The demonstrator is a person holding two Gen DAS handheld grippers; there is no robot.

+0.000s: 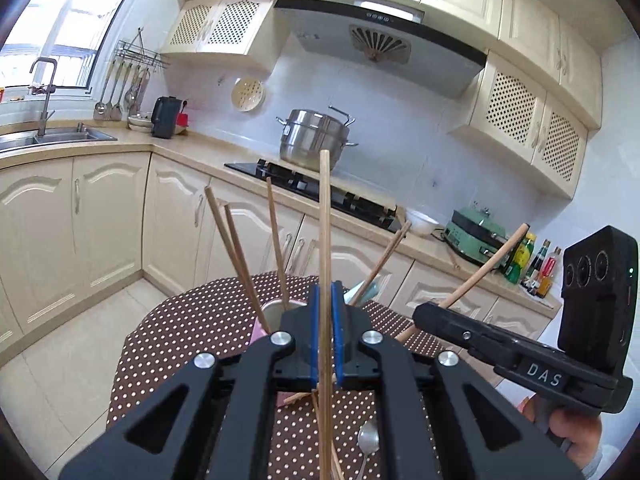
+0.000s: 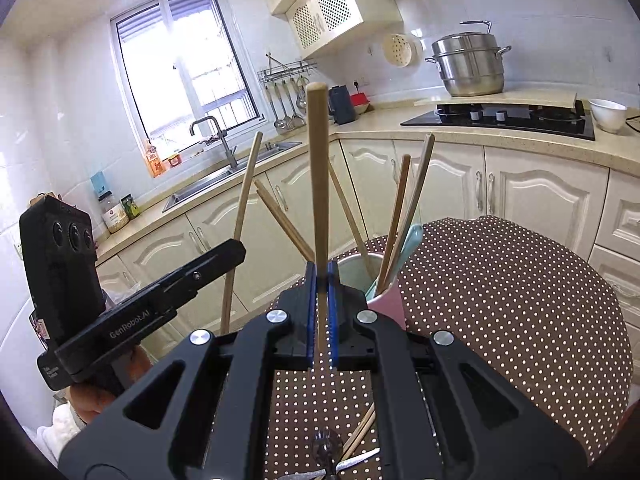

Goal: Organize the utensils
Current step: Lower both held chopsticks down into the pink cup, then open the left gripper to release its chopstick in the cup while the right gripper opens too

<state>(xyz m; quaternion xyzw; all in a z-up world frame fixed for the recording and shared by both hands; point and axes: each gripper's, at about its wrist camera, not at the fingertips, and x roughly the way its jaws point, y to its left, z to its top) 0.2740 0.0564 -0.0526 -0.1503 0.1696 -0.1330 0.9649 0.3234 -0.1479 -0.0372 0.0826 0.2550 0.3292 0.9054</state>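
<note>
Each claw is clamped on one long pale wooden chopstick (image 1: pixel 325 216), left gripper (image 1: pixel 325 332) and right gripper (image 2: pixel 321 304), tips upright for dropping into the pink cylindrical cup (image 2: pixel 386 304) just ahead.

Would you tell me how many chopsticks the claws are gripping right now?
2. The left claw grips one chopstick, the right claw grips a second chopstick. More stand in the cup; some may be hidden.
</note>
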